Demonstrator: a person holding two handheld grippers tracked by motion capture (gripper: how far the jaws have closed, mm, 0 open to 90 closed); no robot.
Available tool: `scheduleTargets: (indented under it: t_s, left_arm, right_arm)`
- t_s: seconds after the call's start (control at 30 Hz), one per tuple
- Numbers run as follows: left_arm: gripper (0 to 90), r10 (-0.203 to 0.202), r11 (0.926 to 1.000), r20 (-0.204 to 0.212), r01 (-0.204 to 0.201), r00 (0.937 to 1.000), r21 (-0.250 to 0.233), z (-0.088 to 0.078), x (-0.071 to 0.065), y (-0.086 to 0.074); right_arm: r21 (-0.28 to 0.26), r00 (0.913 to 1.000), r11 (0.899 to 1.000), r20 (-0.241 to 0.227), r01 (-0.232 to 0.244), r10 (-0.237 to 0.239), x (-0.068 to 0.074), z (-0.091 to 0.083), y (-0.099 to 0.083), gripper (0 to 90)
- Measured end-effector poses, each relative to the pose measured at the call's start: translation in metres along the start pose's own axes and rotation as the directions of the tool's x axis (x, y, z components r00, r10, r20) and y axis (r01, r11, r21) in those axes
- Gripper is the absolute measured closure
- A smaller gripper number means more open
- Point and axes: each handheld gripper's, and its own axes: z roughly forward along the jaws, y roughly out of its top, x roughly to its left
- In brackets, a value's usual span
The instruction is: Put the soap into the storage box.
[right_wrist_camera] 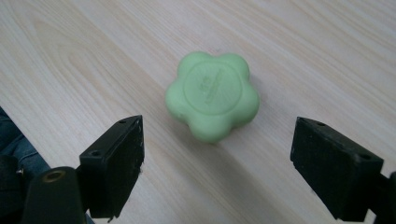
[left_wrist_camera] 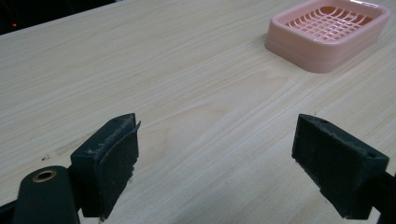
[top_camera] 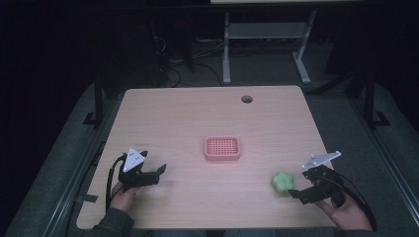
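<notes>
A green flower-shaped soap lies flat on the wooden table near its front right. My right gripper is open just short of it, jaws wide and the soap lying ahead of the gap, untouched. A pink slatted soap dish rests at the table's middle, with nothing in it. My left gripper is open at the front left, pointing toward the dish, with bare wood between its jaws.
A round cable hole sits near the table's far edge. Behind the table stand a white desk frame and loose cables on the dark floor. A person's hands hold both grippers at the near edge.
</notes>
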Motion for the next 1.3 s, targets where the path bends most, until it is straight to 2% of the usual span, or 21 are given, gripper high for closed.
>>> scheduleTargets:
  t_s: [0.13,0.37,0.57,1.0,1.3]
  left_arm:
    - [14.3,0.0,1.0,-0.002,0.0,1.0,-0.001,0.0,0.001,0.0]
    - [14.4,-0.004,1.0,0.002,0.004,1.0,0.002,0.0,0.0,0.0]
    - [14.4,-0.005,1.0,0.002,0.005,1.0,0.0,0.0,0.0,0.0]
    - [14.3,-0.009,0.9999,0.001,0.009,1.0,-0.005,0.0,0.0,0.0]
    - [14.3,-0.005,1.0,-0.001,0.005,1.0,-0.005,-0.001,0.001,0.0]
  right_arm:
    - [0.025,0.9994,0.999,-0.004,0.034,-0.033,0.003,0.001,0.01,16.7]
    - [0.036,0.9989,0.998,-0.006,0.046,-0.046,0.004,0.005,0.015,16.6]
    - [0.068,0.9976,0.995,-0.011,0.069,-0.069,0.004,0.014,0.022,16.3]
    - [0.124,0.9959,0.988,-0.014,0.091,-0.09,0.006,0.026,0.034,16.1]
    - [0.142,0.9952,0.985,-0.02,0.098,-0.096,0.005,0.034,0.04,16.0]
